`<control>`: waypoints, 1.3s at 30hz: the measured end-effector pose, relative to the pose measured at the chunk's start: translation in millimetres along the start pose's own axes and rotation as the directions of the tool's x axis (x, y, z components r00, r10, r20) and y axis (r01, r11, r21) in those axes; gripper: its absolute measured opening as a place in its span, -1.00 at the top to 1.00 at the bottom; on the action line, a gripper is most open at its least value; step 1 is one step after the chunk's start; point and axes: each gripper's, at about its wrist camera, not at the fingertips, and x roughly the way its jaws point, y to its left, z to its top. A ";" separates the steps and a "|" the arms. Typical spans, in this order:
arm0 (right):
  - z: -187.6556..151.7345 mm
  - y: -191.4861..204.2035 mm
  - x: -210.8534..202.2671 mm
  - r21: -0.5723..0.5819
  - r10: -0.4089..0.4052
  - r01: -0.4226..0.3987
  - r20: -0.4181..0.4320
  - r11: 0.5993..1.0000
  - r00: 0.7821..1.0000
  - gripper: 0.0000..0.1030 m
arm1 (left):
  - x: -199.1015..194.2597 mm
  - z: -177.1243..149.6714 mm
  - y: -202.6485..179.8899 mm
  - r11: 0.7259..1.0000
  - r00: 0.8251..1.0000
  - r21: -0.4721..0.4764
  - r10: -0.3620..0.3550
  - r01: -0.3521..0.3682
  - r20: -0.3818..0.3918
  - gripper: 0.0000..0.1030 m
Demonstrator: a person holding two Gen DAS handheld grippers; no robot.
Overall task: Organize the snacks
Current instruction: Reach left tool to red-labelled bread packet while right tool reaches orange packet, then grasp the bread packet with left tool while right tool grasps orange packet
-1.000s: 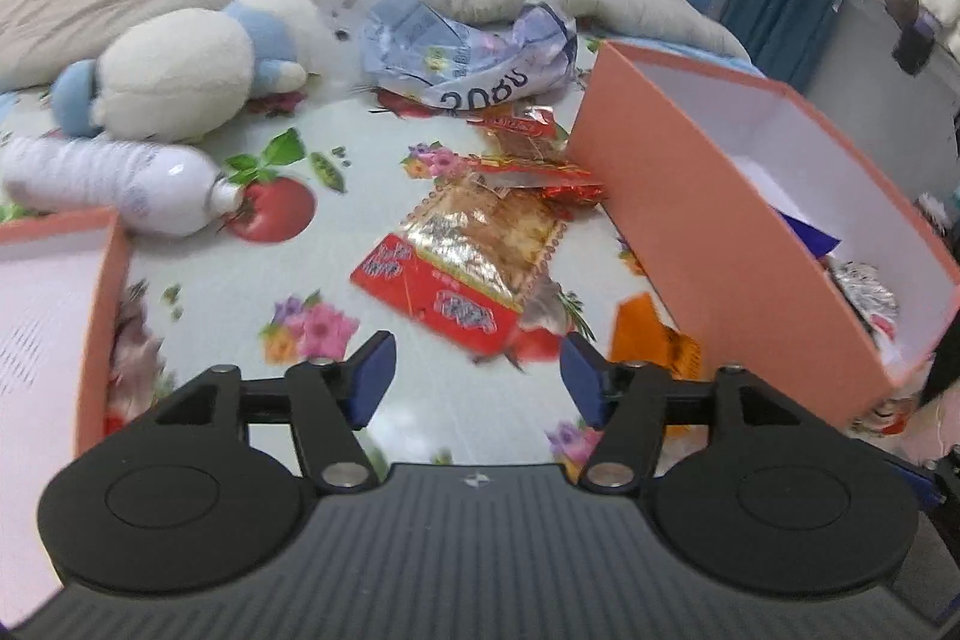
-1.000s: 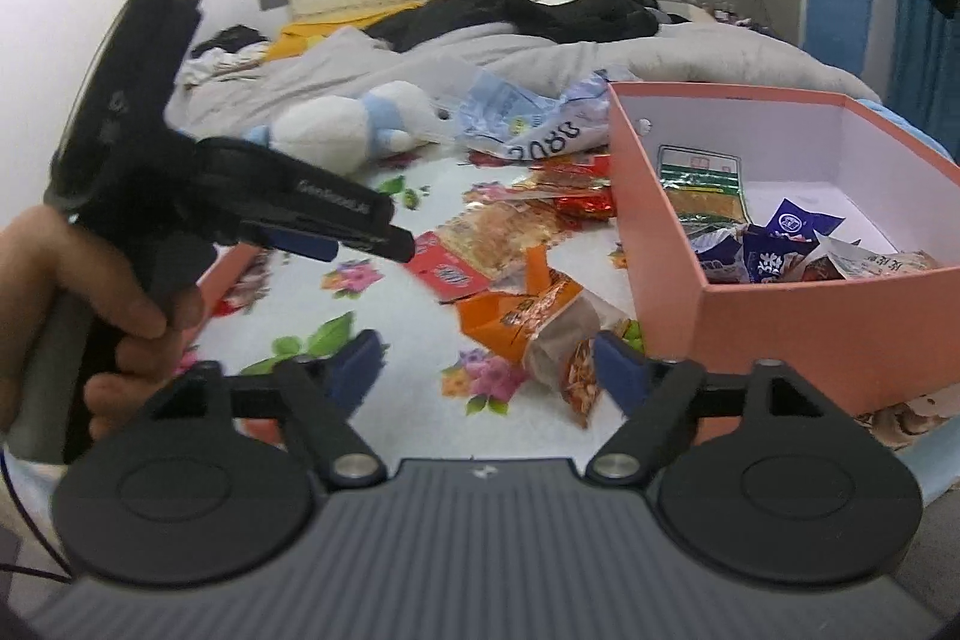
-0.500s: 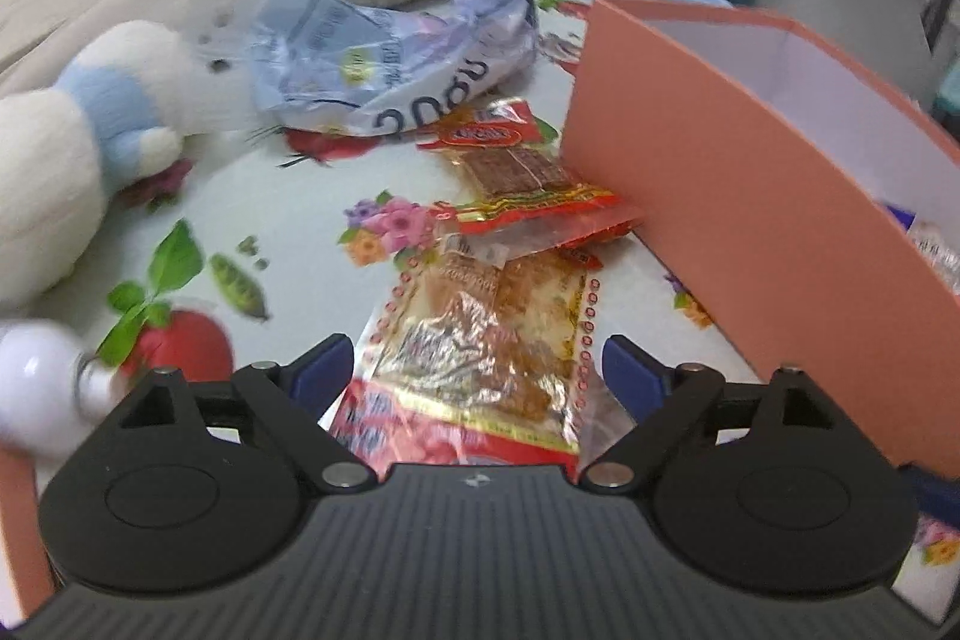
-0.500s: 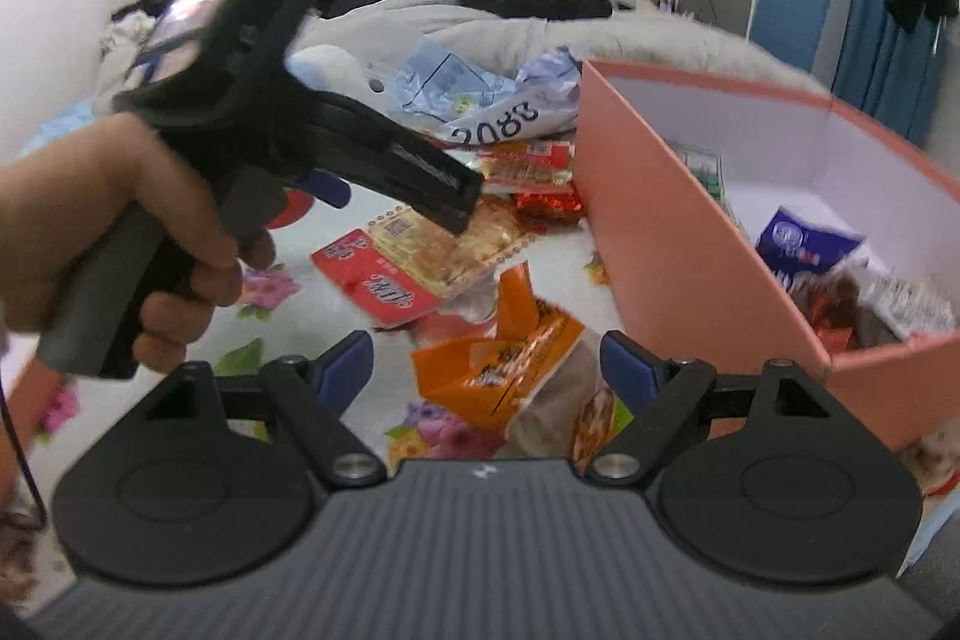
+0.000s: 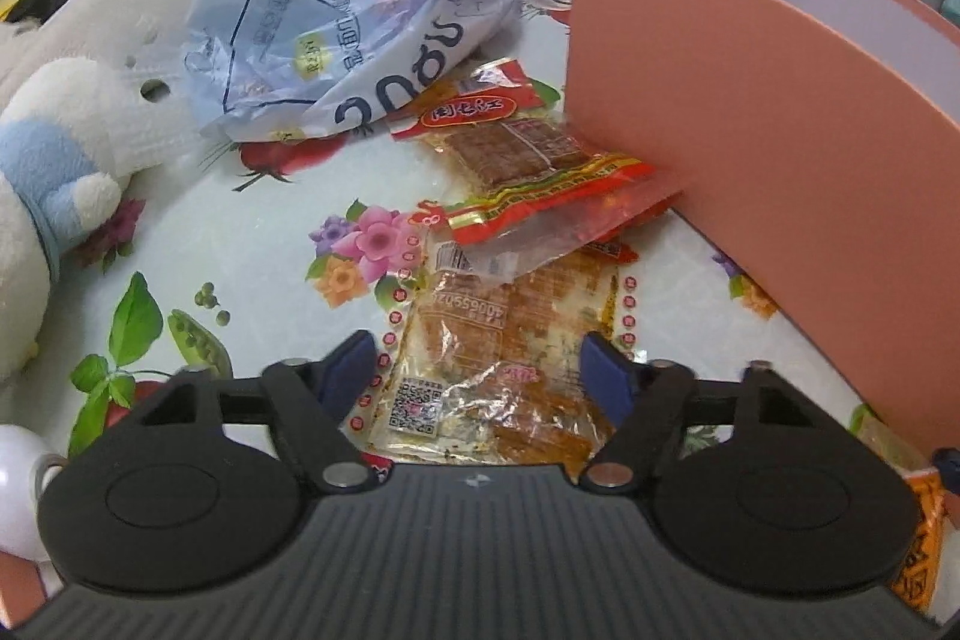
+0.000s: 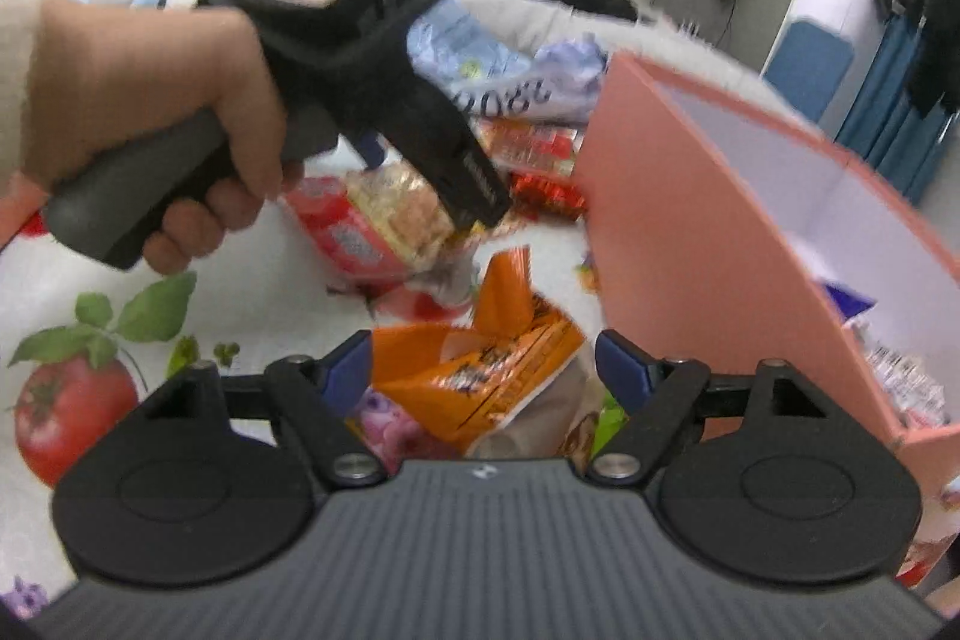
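Done: some packets already in pink box (image 6: pixel 708 244) at 3 o'clock | left gripper (image 5: pixel 480 370) closing around clear spicy-strip packet (image 5: pixel 504 340), not pinching | right gripper (image 6: pixel 480 361) closing, astride orange snack bag (image 6: pixel 474 370) | left: several packets on floral tablecloth (image 5: pixel 252 244)

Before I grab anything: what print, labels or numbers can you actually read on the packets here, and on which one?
"400655..." then unclear: printed upside down on the clear snack packet, lying between the closing left gripper jaws.
Large digits, upside down and uncertain: crumpled blue-white bag.
Chinese characters in a red oval, unread: red-topped packet.
Orange packet: print blurred.
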 end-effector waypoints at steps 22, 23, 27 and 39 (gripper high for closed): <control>-7.3 -19.8 -34.5 0.063 0.231 -0.230 0.001 0.971 0.973 -0.13 | -61.7 -56.2 -21.2 0.990 0.993 -0.079 0.114 -0.117 -0.038 1.00; -7.4 -20.7 -38.6 0.067 0.239 -0.239 0.008 0.969 0.971 -0.12 | -68.6 -63.0 -21.7 0.988 0.991 -0.089 0.125 -0.129 -0.043 1.00; -8.8 -25.0 -56.0 0.058 0.254 -0.256 0.037 0.965 0.967 -0.01 | -93.4 -90.9 -25.3 0.980 0.988 -0.134 0.142 -0.148 -0.058 1.00; -37.1 -38.4 -75.4 0.029 0.306 -0.306 0.017 0.952 0.952 0.03 | -136.3 -126.4 -32.8 0.977 0.996 -0.194 0.079 -0.088 -0.051 0.98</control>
